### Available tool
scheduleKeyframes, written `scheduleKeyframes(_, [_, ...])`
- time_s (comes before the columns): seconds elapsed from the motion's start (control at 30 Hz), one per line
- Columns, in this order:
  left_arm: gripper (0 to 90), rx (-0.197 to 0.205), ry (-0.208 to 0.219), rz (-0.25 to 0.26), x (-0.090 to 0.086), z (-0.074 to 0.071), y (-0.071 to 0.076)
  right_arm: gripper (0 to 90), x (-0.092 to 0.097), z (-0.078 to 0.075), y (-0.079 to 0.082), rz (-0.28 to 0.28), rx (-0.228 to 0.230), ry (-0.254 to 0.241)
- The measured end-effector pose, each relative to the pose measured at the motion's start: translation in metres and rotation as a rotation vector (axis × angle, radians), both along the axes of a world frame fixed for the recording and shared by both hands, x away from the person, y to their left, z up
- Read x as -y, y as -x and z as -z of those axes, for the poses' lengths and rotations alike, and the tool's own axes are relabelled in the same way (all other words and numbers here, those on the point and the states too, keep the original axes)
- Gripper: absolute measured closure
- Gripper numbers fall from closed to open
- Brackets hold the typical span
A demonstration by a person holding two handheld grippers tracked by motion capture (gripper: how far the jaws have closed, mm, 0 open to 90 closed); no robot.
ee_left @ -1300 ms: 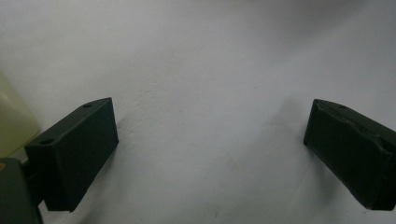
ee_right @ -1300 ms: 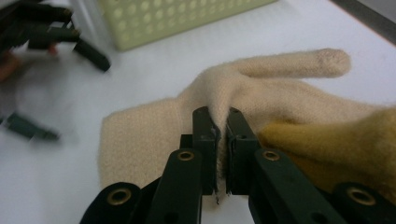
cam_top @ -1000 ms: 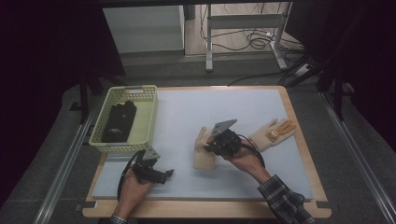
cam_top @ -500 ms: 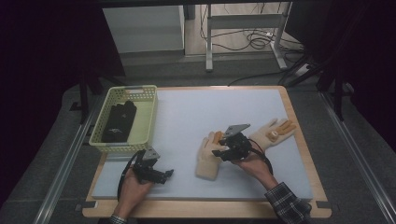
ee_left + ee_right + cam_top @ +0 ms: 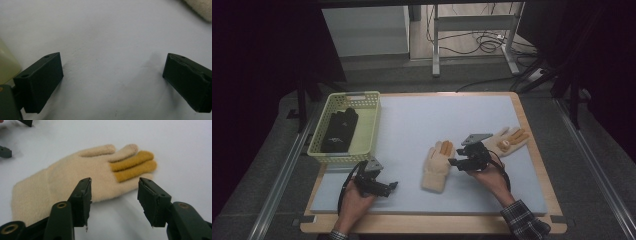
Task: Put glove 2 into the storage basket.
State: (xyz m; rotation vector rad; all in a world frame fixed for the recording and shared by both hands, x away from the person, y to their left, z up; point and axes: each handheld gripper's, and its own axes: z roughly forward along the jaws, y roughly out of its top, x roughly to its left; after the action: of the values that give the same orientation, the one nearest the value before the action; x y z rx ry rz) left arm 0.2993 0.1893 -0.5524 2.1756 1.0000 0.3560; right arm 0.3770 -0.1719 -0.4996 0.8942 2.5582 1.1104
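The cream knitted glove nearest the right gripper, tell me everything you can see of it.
The cream knitted glove looks soft and woolly, with two mustard-yellow fingers beside cream ones and a plain wide cuff. It lies flat on the pale blue table mat, fingers pointing away from the person, cuff toward them. The right gripper hovers at its edge; its jaws have just been opening, nothing pressed between them. A matching glove lies apart, farther right.

Laboratory recording station: a wooden-edged table point(image 5: 532, 150) with pale mat stands on grey carpet between metal rails point(image 5: 277, 185); cables point(image 5: 482, 42) and a metal frame point(image 5: 472, 25) occupy the dark background.
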Motion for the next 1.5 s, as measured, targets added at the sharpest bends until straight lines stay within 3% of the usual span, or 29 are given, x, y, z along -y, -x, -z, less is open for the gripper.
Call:
scheduleKeyframes(0.17, [2.9, 0.000, 0.000, 0.000, 0.000, 0.000, 0.000, 63.0, 0.003, 0.007, 0.003, 0.049, 0.042, 0.081])
scheduleKeyframes(0.33, [2.9, 0.000, 0.000, 0.000, 0.000, 0.000, 0.000, 74.3, 0.000, 0.023, -0.004, 0.052, 0.026, 0.076])
scheduleKeyframes(0.67, [2.9, 0.000, 0.000, 0.000, 0.000, 0.000, 0.000, 75.4, -0.029, 0.027, -0.031, 0.052, 0.042, 0.067])
scheduleKeyframes(0.83, [2.9, 0.000, 0.001, 0.000, 0.000, 0.000, 0.000, 72.7, -0.033, 0.027, -0.036, 0.057, 0.039, 0.056])
scheduleKeyframes(1.13, [2.9, 0.000, 0.001, 0.000, 0.000, 0.000, 0.000, 64.8, -0.008, 0.014, -0.032, 0.097, 0.052, 0.039])
scheduleKeyframes(1.5, [2.9, 0.000, 0.001, 0.000, 0.000, 0.000, 0.000, 55.2, 0.048, -0.013, -0.036, 0.235, 0.084, 0.041])
